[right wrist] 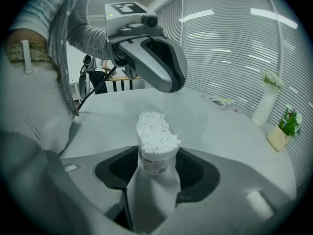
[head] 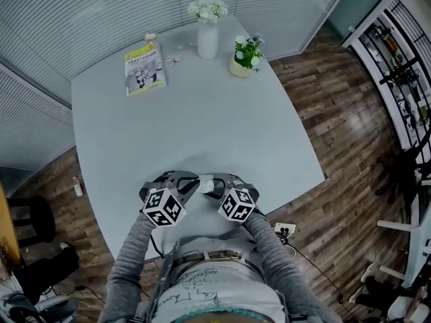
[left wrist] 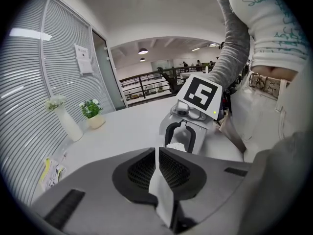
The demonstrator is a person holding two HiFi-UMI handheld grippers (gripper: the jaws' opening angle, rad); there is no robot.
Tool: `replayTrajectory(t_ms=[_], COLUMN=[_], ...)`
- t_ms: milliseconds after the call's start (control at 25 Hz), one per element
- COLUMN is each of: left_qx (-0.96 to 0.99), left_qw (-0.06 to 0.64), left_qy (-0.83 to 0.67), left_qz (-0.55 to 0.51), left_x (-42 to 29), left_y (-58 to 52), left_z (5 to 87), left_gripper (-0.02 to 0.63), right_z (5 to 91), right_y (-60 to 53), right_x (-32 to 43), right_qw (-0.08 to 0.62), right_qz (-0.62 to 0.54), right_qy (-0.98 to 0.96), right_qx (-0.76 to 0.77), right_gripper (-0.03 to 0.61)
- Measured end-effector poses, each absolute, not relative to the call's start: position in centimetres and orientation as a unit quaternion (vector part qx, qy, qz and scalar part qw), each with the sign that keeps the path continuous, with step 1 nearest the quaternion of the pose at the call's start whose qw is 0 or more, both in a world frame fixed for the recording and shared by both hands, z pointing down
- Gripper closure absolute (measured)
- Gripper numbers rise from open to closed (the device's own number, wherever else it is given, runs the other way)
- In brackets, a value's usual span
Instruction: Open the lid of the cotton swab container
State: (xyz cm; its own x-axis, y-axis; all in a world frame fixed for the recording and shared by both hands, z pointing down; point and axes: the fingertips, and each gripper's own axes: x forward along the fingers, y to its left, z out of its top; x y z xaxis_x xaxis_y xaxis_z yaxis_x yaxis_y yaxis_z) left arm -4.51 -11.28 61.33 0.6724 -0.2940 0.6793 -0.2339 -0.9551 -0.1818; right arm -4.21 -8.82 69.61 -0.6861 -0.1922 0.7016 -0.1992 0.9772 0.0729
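Observation:
In the right gripper view, the cotton swab container (right wrist: 156, 160), a small clear tub, stands upright between my right gripper's (right wrist: 155, 173) pads, which press on its sides. Its top is uncovered and the white swab heads (right wrist: 155, 130) show. My left gripper (right wrist: 168, 80) hangs just above and behind it. In the left gripper view, the left gripper (left wrist: 157, 156) is nearly closed on a thin white flat piece (left wrist: 162, 192) seen edge-on, apparently the lid. Beyond it is the right gripper (left wrist: 182, 140) with the swabs (left wrist: 177, 146). In the head view, both grippers (head: 188, 180) (head: 221, 184) meet at the container (head: 206, 182).
The grey table (head: 202, 126) carries a white vase of flowers (head: 207, 32), a small potted plant (head: 246, 56) and a yellow booklet (head: 144, 69), all at its far side. Both grippers work close to the table's near edge, right in front of the person's body.

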Motion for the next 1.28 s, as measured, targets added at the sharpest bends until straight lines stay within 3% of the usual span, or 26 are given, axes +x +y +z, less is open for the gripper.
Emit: replayTrajectory(t_ms=[1280], left_qx=[-0.897], left_qw=[-0.033], left_qy=[0.196], left_qz=[-0.394], left_x=[-5.7], left_y=[-15.0], left_z=[65.5], left_gripper=[0.612], right_z=[69.9], right_y=[-9.0], right_x=[-3.4], right_qw=[0.399], right_qz=[0.025], right_qy=[-0.908], right_qx=[0.127], right_gripper=[0.339])
